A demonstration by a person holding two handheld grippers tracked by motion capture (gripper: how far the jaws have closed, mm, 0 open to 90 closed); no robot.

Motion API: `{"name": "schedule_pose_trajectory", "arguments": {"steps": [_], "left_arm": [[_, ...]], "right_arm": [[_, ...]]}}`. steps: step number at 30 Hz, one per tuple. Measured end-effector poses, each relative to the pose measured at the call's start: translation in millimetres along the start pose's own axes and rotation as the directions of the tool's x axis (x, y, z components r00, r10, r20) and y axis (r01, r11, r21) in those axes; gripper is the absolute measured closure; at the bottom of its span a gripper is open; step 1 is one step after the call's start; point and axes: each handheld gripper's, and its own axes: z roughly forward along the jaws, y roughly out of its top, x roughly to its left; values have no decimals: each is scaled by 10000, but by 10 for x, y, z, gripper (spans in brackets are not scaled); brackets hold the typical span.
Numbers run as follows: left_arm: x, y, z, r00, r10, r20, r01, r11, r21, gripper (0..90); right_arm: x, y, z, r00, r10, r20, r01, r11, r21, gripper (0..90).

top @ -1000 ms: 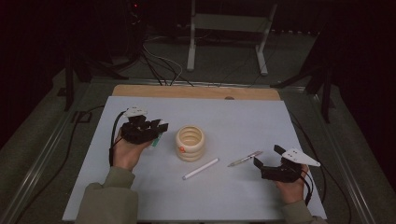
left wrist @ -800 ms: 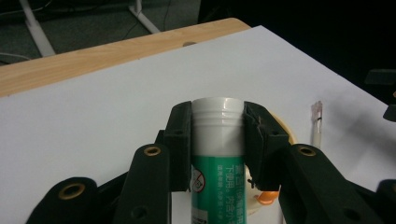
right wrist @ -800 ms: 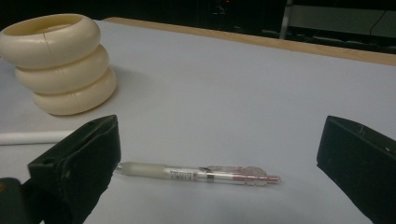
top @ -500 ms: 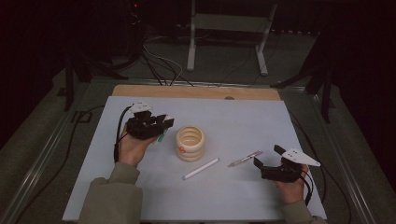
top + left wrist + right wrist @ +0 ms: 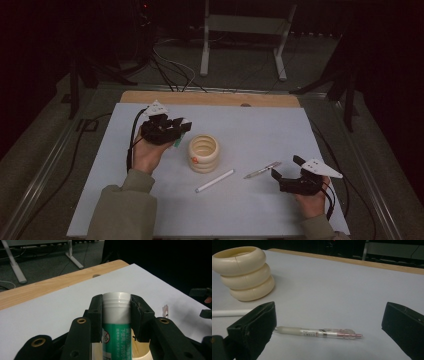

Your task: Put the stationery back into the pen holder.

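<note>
Near the counter's (image 5: 250, 125) left edge, a green white-capped plastic tube (image 5: 116, 322) is clamped upright by the left gripper (image 5: 181, 131), beside the cream ringed holder (image 5: 203, 153); the right gripper's (image 5: 287, 169) fingers are spread.

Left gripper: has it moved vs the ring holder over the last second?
Yes. In the high view the left gripper, shut on the green tube, has shifted right, closing toward the cream ring holder, which stayed put.

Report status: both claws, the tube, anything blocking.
Left claw shut on green white-capped tube. Right claw open, pen ahead. Cream ringed holder beside tube.
</note>
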Motion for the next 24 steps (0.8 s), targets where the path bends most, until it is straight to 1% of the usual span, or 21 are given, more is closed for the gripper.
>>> {"name": "schedule_pose_trajectory", "arguments": {"steps": [13,24], "left_arm": [[-70,72,130,9997,190,150,-187,9996,-225,661],[-113,104,223,9996,157,249,-150,9994,-297,660]], "right_arm": [[1,0,-1,10000,-25,6,25,10000,-6,3],[6,0,1,10000,-6,-1,6,10000,9,3]]}}
